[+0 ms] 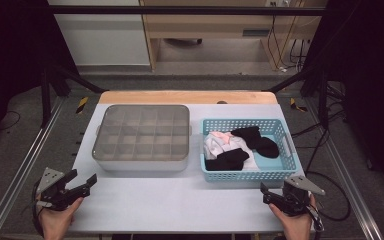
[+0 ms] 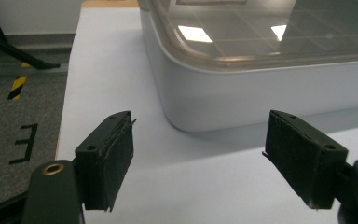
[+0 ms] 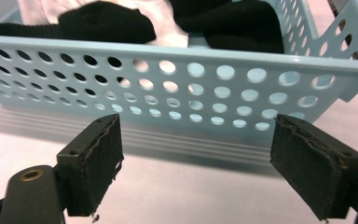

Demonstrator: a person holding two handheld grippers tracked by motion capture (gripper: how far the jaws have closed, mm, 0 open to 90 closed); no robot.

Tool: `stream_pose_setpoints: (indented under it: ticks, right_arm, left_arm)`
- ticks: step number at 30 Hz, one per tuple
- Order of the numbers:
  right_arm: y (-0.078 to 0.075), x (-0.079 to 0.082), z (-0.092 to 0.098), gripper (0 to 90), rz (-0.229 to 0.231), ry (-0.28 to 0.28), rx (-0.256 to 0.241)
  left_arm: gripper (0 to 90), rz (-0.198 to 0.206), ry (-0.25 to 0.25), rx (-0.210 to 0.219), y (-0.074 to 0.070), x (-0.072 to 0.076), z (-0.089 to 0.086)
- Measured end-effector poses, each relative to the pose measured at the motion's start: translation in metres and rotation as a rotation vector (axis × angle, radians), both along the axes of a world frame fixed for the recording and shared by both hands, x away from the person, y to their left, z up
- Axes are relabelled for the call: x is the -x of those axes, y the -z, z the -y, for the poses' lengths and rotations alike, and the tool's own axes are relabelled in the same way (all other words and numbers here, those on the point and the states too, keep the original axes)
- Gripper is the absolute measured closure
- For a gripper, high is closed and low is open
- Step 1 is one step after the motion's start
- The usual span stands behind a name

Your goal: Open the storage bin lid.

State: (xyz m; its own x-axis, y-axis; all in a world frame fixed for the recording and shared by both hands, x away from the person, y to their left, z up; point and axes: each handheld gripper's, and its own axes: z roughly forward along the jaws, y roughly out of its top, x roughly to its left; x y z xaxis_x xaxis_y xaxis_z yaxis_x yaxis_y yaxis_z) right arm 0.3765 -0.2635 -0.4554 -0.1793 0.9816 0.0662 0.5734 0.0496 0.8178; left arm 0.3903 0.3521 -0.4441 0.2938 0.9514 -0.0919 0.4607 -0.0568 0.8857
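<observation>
A grey box (image 1: 141, 162) with a clear lid (image 1: 141, 132) over a grid of compartments stands left of centre; its near corner (image 2: 242, 93) is close ahead in the left gripper view. Right of it is a blue perforated basket (image 1: 250, 176) holding black socks (image 1: 230, 159) and white cloth (image 1: 219, 144). In the right gripper view the basket wall (image 3: 177, 70) is close, with black socks (image 3: 107, 21) above it. My left gripper (image 1: 83, 177) (image 2: 200, 121) is open and empty near the front left. My right gripper (image 1: 266, 194) (image 3: 198, 123) is open and empty before the basket.
The pale table top (image 1: 180, 200) has bare room along its front between the two grippers. A wooden strip (image 1: 187, 96) runs along the far edge. Metal rails (image 1: 25, 165) flank the table, and grey floor with cables (image 1: 330, 200) lies to the right.
</observation>
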Motion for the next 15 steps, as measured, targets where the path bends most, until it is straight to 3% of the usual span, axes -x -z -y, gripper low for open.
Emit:
stream_pose_setpoints:
  ticks: [7,9,10,15]
  right_arm:
    - [-0.005,0.005,-0.004,17.6,0.026,-0.01,-0.016]
    - [-0.007,0.008,-0.008,18.5,0.024,-0.025,-0.043]
    - [-0.009,0.008,-0.009,18.6,0.026,-0.03,-0.044]
    - [-0.02,0.009,-0.014,19.5,0.046,-0.046,-0.042]
  left_arm:
    - [22.9,-0.002,-0.019,0.01,-0.007,-0.001,-0.002]
    - [22.9,-0.006,-0.019,0.018,-0.011,-0.004,-0.004]
    - [22.9,0.0,-0.024,0.042,-0.015,-0.006,-0.007]
    - [22.9,0.0,-0.014,0.055,-0.023,-0.009,-0.009]
